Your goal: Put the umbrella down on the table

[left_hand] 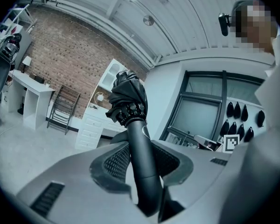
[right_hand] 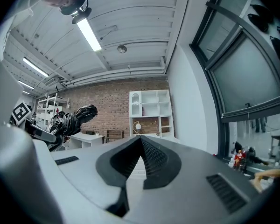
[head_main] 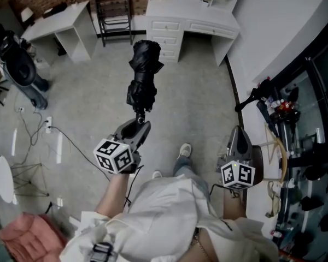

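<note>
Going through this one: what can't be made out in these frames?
- Head view: the umbrella handle's lower part, hidden inside the left gripper.
- Left gripper view: the handle's end, hidden behind the gripper's own body.
- Head view: the right gripper jaws, covered by its own body.
- Head view: items on the right-hand ledge, too small.

The umbrella (head_main: 144,72) is being shown as black throughout, canopy and handle alike. The left gripper (head_main: 141,120) and the right gripper (head_main: 239,131) are being seen in grey, with darker ribbed pads. The left cube (head_main: 115,155) and the right cube (head_main: 238,174) are being marked with black squares on white. The floor (head_main: 93,97) is being rendered in pale grey. The brick wall (left_hand: 70,59) is being shown in red-brown. The desk (head_main: 60,23), the drawer unit (head_main: 191,23) and the shirt (head_main: 164,212) are being seen in white, and the upholstered seat (head_main: 24,236) in pink.
</note>
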A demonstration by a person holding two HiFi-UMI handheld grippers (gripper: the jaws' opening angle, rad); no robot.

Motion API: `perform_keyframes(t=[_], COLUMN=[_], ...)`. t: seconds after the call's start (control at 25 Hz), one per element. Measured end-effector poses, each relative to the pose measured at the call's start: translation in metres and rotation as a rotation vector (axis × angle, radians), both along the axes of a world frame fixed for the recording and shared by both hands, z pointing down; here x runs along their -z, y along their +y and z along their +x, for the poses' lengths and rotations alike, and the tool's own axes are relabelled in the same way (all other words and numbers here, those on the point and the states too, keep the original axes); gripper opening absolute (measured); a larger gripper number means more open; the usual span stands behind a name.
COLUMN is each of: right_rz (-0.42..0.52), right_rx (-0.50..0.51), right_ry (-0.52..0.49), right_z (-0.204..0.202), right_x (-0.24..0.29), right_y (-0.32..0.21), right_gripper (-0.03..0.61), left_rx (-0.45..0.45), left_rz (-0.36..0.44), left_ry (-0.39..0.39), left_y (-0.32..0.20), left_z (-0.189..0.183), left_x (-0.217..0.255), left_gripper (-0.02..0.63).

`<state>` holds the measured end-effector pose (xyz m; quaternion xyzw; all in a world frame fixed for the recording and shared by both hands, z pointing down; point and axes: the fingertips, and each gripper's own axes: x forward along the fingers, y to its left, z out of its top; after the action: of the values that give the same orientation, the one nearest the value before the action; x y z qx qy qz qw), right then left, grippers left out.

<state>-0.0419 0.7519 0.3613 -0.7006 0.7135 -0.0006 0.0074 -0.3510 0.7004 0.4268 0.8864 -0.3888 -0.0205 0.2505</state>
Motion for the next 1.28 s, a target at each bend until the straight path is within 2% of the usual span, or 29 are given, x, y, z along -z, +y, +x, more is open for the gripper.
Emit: perform_keyframes(t=[0.2, 0.68, 0.92, 1.28], right_rz=[0.014, 0.010, -0.005, 0.001], right_rx=[0.009, 0.015, 0.024, 0.075], right_ry=[-0.001, -0.045, -0.050, -0.062], right_z=[0.005, 0.084, 0.119, 0.155], right_x=[-0.007, -0.001, -0.011, -0.010], right_y=[-0.017, -0.128, -0.184, -0.264], right_gripper=[0.018, 0.018, 0.018, 0.018], left_rx=[0.002, -0.006, -0.007, 0.025], left_rz=[0.006, -0.006, -0.014, -0.022], left_ry=[-0.006, -0.023, -0.034, -0.041], left_y=[-0.015, -0.132, -0.181, -0.246], left_z=[0.005, 0.086, 0.128, 0.167], left_x=[-0.005, 0.011, 0.005, 0.006], left_gripper=[0.147, 0.147, 0.147, 0.147])
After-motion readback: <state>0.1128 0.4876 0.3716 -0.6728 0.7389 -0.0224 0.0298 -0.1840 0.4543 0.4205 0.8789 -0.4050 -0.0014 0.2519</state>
